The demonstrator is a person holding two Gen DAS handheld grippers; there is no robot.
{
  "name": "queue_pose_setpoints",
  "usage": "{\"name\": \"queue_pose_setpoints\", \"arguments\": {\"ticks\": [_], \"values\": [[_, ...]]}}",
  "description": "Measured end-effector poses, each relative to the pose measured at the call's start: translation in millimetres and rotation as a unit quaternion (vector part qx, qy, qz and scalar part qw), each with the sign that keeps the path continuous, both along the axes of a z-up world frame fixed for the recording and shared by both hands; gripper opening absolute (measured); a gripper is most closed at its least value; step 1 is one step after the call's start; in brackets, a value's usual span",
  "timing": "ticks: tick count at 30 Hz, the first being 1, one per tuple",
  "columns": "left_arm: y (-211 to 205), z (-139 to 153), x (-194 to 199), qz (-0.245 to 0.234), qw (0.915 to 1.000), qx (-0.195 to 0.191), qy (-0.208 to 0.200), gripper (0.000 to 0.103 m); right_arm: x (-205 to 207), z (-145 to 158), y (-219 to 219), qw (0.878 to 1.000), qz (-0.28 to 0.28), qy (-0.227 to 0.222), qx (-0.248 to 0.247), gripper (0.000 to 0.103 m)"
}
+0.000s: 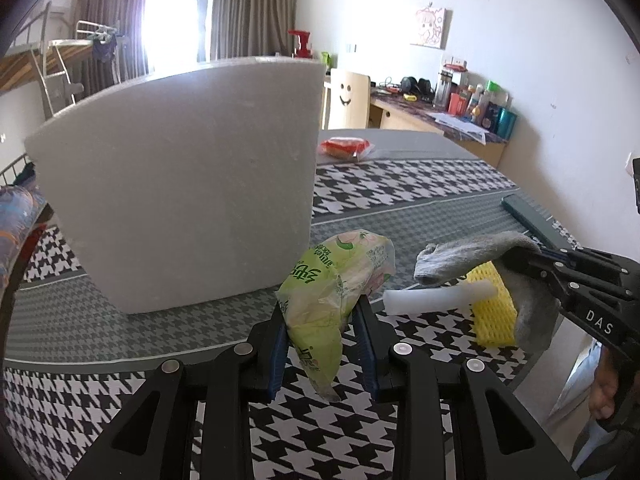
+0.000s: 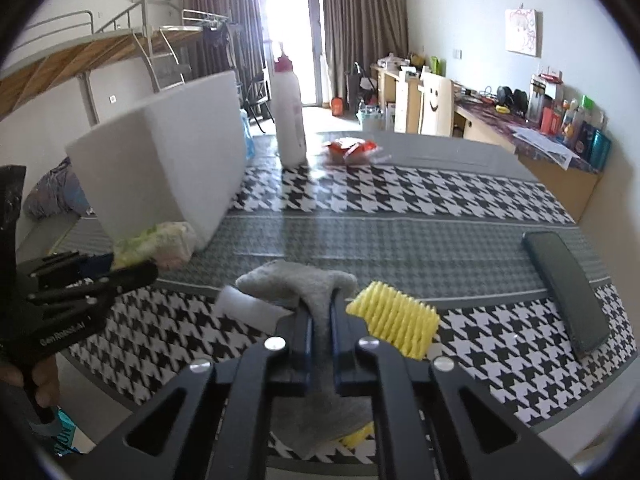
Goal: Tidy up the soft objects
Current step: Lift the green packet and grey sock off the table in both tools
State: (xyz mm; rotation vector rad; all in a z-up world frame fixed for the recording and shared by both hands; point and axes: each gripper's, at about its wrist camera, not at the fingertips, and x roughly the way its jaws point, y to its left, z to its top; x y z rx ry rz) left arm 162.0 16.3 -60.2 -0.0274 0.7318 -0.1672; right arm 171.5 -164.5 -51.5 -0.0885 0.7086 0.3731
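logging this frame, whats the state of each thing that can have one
left tool: shut on green packet
right tool: shut on grey sock
yellow foam net: lying on table
white foam tube: lying on table
white box: upright
bottle: upright

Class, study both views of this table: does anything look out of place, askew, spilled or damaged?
Nothing is spilled or broken. The oddest thing is the red snack packet, lying alone at the far end of the table, away from the soft things near the grippers. The green bag is crumpled in the left hand-held gripper.
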Motion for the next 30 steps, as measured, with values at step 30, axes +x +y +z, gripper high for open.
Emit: {"name": "queue_pose_setpoints", "arguments": {"ticks": [30], "values": [[-5.6,64.2,-24.6,-0.02,0.9956,0.012,-0.091,0.032,-9.7,44.5,-3.2,0.998,-0.004,-0.05,0.043,0.01]]}}
